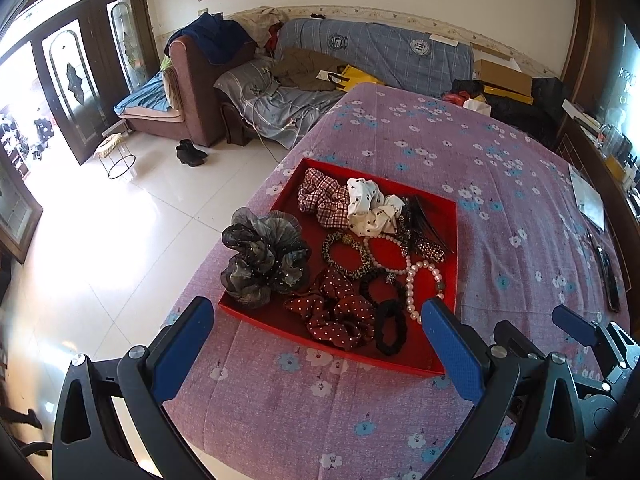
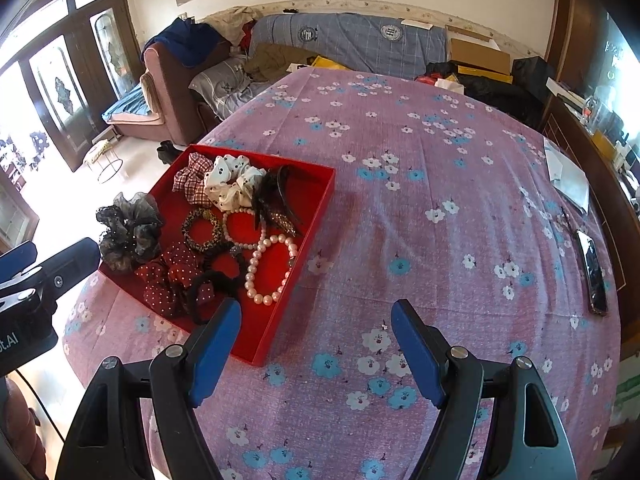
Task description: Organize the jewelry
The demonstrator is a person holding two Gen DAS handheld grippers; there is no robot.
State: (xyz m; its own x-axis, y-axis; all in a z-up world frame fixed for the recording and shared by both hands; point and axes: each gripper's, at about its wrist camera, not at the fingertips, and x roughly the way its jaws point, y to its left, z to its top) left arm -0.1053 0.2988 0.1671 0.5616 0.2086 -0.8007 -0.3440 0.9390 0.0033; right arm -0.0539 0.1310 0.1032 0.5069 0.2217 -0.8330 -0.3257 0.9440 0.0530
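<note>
**Operator:** Left wrist view first. My left gripper (image 1: 318, 330) stands wide, nothing between its blue pads (image 1: 182, 350), and it hangs above the near edge of the red tray (image 1: 400, 354) in the lower middle of the frame.

**Partner:** What sits in that tray?

**Operator:** Closest to the claw, a dark red polka-dot scrunchie (image 1: 338, 314) and a black hair tie (image 1: 390, 326). To their right lies a pearl bracelet (image 1: 416, 280). Above them I see a leopard-print hair band (image 1: 344, 254), then a checked scrunchie (image 1: 324, 202) and a white dotted scrunchie (image 1: 370, 208) near the far wall. A grey gauzy scrunchie (image 1: 262, 258) spills over the tray's left rim.

**Partner:** And the dark cluster on the right of the tray?

**Operator:** Black hair clips (image 1: 420, 228), I think; the tangle is too dense to separate them.

**Partner:** Your other hand?

**Operator:** In the right wrist view, my right gripper (image 2: 316, 338) is also spread wide and empty. Its left pad overlaps the tray's near corner at lower left; its right pad is over bare purple floral bedspread (image 2: 440, 160). The tray rests on that bedspread, left of centre in the frame. A phone (image 2: 592, 272) lies near the right edge, well apart from the tray. Beyond the bed, along the top, there is a cluttered sofa (image 2: 360, 40).
</note>
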